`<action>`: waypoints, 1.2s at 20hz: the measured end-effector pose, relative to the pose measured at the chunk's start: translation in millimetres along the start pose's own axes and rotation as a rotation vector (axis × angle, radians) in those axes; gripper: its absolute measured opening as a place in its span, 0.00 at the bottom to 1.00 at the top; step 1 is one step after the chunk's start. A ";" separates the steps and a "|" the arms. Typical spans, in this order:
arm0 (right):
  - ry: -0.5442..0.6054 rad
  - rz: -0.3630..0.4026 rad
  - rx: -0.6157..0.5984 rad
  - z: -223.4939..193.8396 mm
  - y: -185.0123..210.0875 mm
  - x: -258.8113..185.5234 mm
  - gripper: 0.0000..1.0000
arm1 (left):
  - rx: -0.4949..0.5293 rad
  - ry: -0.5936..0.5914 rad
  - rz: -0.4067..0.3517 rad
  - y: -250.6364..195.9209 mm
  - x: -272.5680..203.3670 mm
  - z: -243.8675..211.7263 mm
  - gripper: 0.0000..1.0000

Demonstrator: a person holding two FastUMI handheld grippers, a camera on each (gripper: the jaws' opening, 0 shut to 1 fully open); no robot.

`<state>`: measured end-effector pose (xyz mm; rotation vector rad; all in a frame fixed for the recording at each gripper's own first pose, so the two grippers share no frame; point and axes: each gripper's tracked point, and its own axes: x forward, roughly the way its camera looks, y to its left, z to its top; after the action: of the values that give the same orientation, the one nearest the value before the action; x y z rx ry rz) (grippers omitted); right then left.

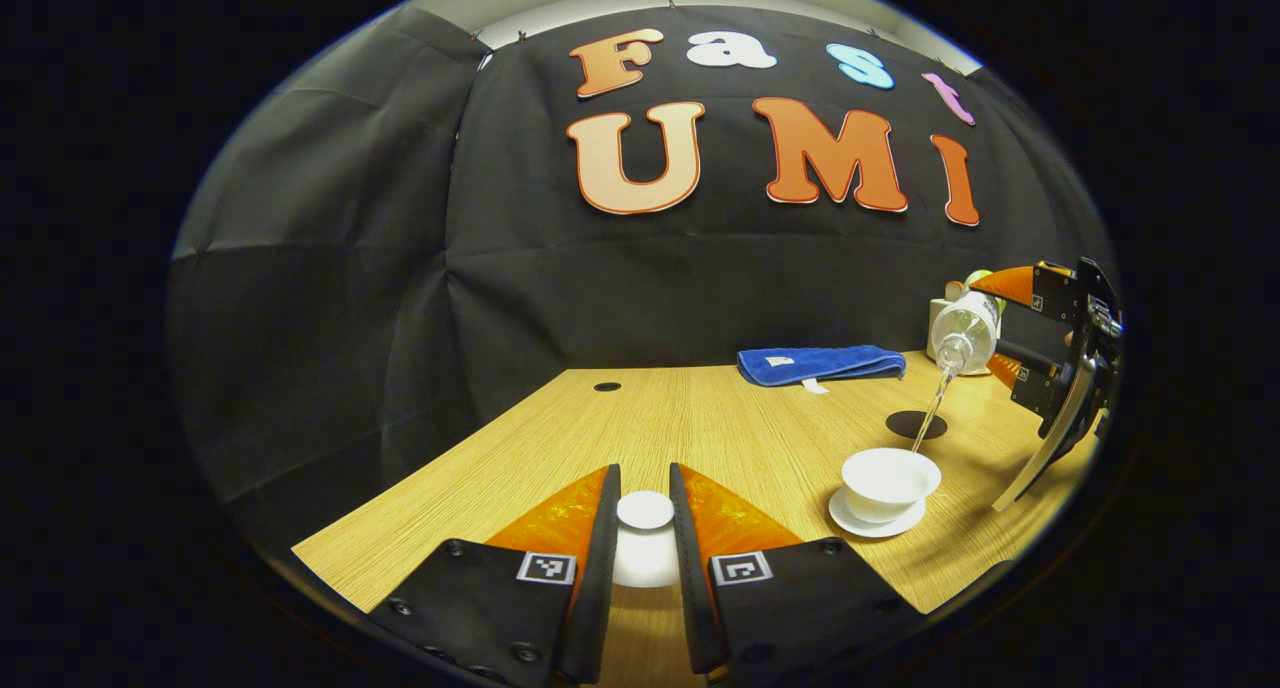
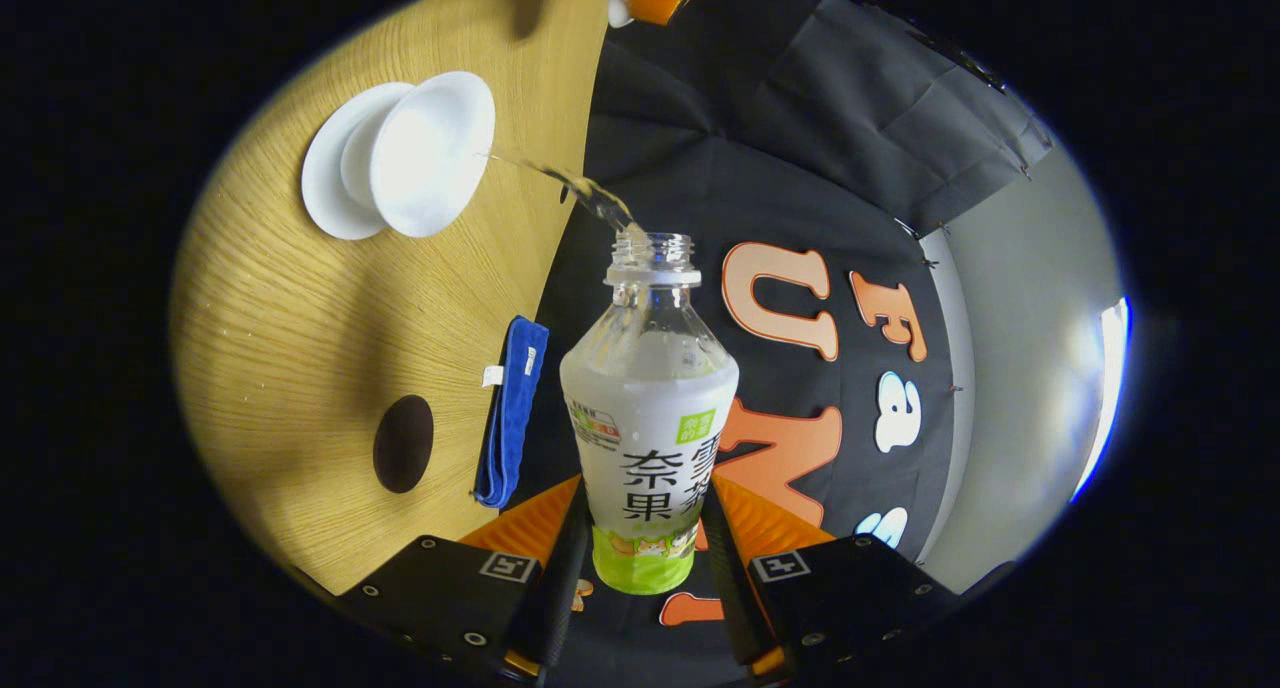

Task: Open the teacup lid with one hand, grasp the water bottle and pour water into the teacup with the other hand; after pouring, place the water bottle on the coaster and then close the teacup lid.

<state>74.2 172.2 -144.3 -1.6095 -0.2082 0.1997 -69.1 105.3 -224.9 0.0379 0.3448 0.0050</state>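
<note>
Fingers (image 1: 600, 513) pinching lid (image 1: 645, 510); elsewhere, bottle (image 2: 650, 408) label, open neck.

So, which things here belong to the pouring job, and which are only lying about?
Belong to the job:
- water bottle, pouring from the right gripper
- teacup on its saucer
- teacup lid, between the left gripper's fingers
- dark coaster

Lying about:
- blue towel
- white container behind the bottle

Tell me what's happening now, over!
Left hand-held gripper shut on teacup lid, held off the table. Right hand-held gripper shut on water bottle, tipped, pouring into teacup. Coaster free. Nothing blocking.
</note>
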 end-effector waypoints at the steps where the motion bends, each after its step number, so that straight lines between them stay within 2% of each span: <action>1: 0.001 -0.006 -0.005 -2.1 -0.8 1.9 0.63 | 0.001 0.001 -0.001 -0.4 -0.8 -1.2 0.35; 10: -0.020 -0.065 -0.092 -6.7 -21.0 9.1 0.63 | -0.026 0.003 -0.008 -0.8 -1.0 -0.1 0.35; 24: -0.066 -0.138 -0.216 -1.8 -37.4 18.3 0.63 | -0.002 -0.024 0.003 6.5 -5.5 15.6 0.35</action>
<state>91.9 176.8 -106.9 -1.7959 -0.4021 0.1269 -69.0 111.2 -208.1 0.0365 0.3205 0.0080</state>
